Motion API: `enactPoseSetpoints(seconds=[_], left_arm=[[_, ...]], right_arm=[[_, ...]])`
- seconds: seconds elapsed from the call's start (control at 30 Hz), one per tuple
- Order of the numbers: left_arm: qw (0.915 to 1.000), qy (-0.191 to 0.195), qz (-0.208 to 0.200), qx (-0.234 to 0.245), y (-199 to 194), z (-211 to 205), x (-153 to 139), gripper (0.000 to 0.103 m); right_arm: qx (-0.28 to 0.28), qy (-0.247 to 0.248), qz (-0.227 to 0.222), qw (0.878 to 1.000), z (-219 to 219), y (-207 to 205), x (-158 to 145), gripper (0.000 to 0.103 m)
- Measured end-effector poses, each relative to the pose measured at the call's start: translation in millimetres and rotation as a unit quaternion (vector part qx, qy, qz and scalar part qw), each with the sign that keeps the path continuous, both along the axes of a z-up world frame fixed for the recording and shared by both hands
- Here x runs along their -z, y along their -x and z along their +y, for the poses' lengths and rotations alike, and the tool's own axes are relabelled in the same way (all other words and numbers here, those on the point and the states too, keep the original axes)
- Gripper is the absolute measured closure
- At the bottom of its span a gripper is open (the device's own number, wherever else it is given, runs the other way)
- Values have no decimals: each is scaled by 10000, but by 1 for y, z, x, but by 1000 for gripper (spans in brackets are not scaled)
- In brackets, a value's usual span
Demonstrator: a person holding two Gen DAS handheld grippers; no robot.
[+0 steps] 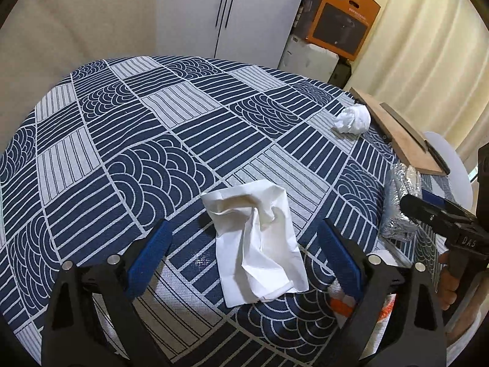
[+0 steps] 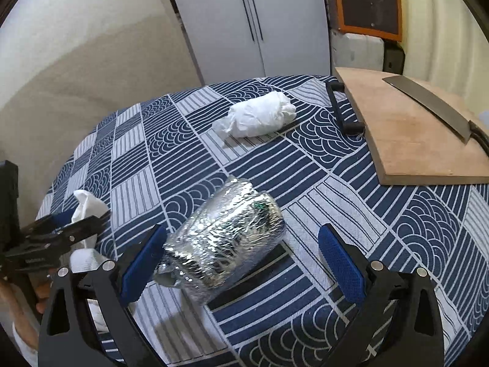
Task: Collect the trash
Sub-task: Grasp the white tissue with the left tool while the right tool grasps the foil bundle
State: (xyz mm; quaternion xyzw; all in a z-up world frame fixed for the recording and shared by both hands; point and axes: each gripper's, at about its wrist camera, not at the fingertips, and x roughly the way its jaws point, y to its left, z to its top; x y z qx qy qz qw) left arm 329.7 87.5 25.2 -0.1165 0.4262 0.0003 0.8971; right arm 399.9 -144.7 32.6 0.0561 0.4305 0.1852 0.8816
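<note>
— Left gripper (image 1: 244, 250): jaws wide, blue pads either side of crumpled white tissue (image 1: 256, 238), not pressing it; nothing held.
— Tissue's place?
— Flat on blue-and-white patterned tablecloth (image 1: 122, 140), between the pads, half unfolded.
— Right gripper (image 2: 241, 260)?
— Also spread wide. Straddles crushed foil wrapper (image 2: 223, 244); left pad just beside its lower end, contact hard to tell; right pad well apart. No grip.
— Wrapper's position?
— Lying on its side on the cloth, tilted toward the near left.
— Other trash?
— Balled white paper (image 2: 259, 116) farther back, near wooden cutting board (image 2: 421, 134) with black handle (image 2: 342, 107); cleaver (image 2: 434, 104) resting on the board.
— Background?
— Grey cabinet doors (image 2: 250, 21), orange box (image 1: 342, 18), cream curtain (image 1: 428, 46).
— Both tools seen from each other's side?
— Yes: right one at the right edge of the left view, left one at the left edge of the right view, beside the tissue.
</note>
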Motion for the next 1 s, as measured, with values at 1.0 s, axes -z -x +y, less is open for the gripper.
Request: enactPoseSetpoints(seconds=[1.0], left_arm=[[9978,-537,-335,-201,9,6,-9,51]], right_arm=[[-382,-280,-634,9969,-6,21,-24,39]])
